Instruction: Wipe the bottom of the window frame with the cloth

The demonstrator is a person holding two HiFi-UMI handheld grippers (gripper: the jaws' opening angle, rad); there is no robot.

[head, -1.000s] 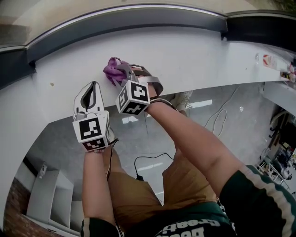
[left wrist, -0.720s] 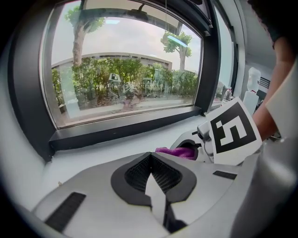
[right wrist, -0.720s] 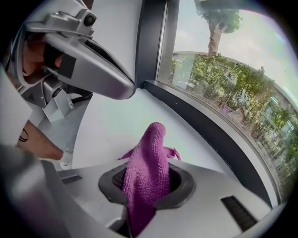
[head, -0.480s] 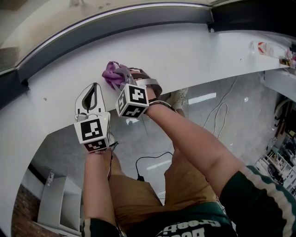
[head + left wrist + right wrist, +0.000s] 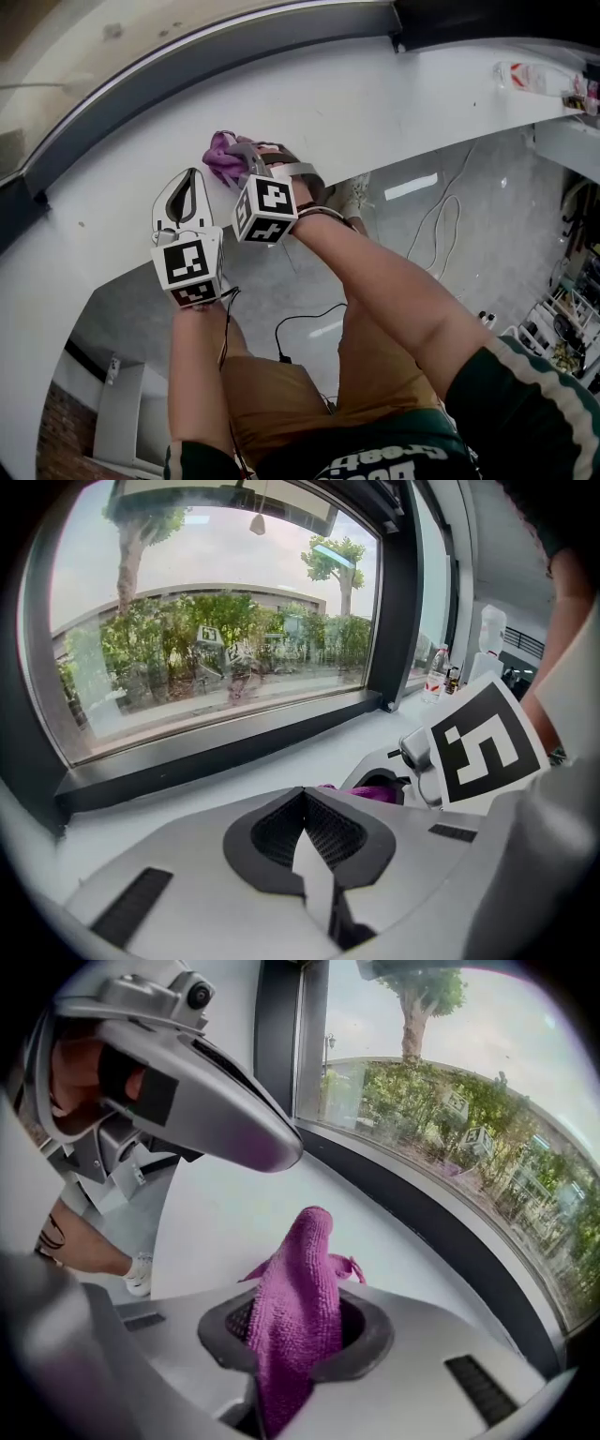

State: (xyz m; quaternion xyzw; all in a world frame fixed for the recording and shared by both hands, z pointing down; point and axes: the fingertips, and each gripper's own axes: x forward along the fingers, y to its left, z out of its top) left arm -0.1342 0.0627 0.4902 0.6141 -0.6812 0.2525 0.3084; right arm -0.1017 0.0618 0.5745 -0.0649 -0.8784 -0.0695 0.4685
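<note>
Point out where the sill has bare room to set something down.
The windowsill is bare from the purple cloth rightward to the bottle, between the dark window frame and the sill's front edge, and again left of the left gripper. Crowded only around the right gripper and cloth.

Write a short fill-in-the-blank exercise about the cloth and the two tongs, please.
1. The cloth in the right tongs is ____ in colour.
2. The left tongs are shut and hold ____.
3. The window sill is ____ in colour.
Missing words: purple; nothing; white.
</note>
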